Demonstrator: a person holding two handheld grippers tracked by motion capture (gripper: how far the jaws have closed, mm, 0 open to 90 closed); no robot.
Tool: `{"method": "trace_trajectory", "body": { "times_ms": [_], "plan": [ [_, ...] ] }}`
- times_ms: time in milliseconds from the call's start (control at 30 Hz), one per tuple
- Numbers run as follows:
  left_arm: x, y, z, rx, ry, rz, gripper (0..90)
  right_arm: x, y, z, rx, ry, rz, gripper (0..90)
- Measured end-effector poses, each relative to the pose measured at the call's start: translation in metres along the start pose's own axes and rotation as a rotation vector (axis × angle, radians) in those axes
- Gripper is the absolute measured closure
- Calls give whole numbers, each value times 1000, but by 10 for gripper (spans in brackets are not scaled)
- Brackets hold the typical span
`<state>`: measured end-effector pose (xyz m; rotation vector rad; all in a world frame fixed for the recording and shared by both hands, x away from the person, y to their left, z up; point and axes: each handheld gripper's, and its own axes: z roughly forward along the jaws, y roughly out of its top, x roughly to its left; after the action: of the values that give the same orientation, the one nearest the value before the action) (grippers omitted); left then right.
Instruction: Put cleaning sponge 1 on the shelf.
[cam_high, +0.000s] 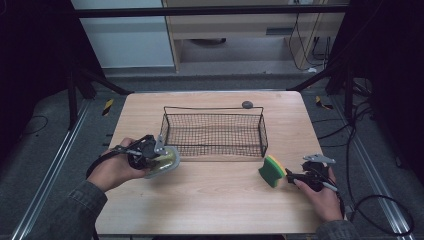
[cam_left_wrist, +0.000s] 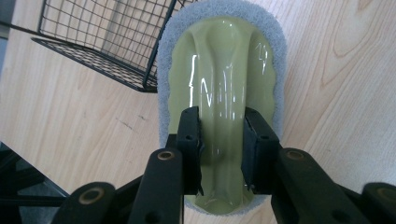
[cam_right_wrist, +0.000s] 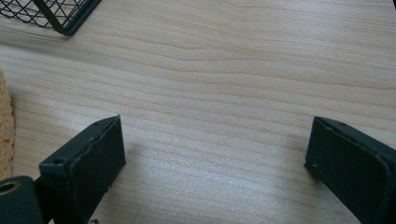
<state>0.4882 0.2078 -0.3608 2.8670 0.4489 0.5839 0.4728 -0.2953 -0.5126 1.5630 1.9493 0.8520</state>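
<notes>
My left gripper (cam_high: 156, 155) is shut on the raised handle ridge of a pale green plastic scrubber (cam_high: 167, 161) with a grey-white pad, near the basket's front left corner. In the left gripper view the scrubber (cam_left_wrist: 224, 70) sits between the two jaws of my left gripper (cam_left_wrist: 222, 149) and rests on the wood. A yellow and green sponge (cam_high: 272, 170) stands on edge at the front right. My right gripper (cam_high: 294, 176) is just to its right. In the right gripper view that gripper (cam_right_wrist: 215, 158) is open over bare table, with the sponge's yellow edge (cam_right_wrist: 4, 126) outside its left jaw.
A black wire basket (cam_high: 214, 131) stands in the middle of the wooden table (cam_high: 215, 200) with nothing in it; its corner (cam_right_wrist: 60, 14) shows in the right gripper view. A small grey round object (cam_high: 247, 104) lies behind the basket. Bare wood lies along the front.
</notes>
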Motion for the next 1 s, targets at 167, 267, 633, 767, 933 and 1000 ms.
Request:
{"method": "trace_trajectory", "body": {
  "times_ms": [167,267,633,767,933,1000],
  "plan": [
    [5,10,-11,-9,21,31,709,0,0,0,0,0,-2,48],
    [9,14,-15,-14,28,44,710,0,0,0,0,0,0,48],
    [26,44,-26,-40,60,144,710,-1,0,0,3,-5,-9,47],
    [27,56,-29,-39,80,200,710,-1,0,0,3,-4,-9,47],
    [30,67,-29,-42,94,225,710,-1,0,0,1,-5,-10,47],
    [31,71,-28,-29,106,236,709,0,0,0,2,-5,-5,47]
  ]
}}
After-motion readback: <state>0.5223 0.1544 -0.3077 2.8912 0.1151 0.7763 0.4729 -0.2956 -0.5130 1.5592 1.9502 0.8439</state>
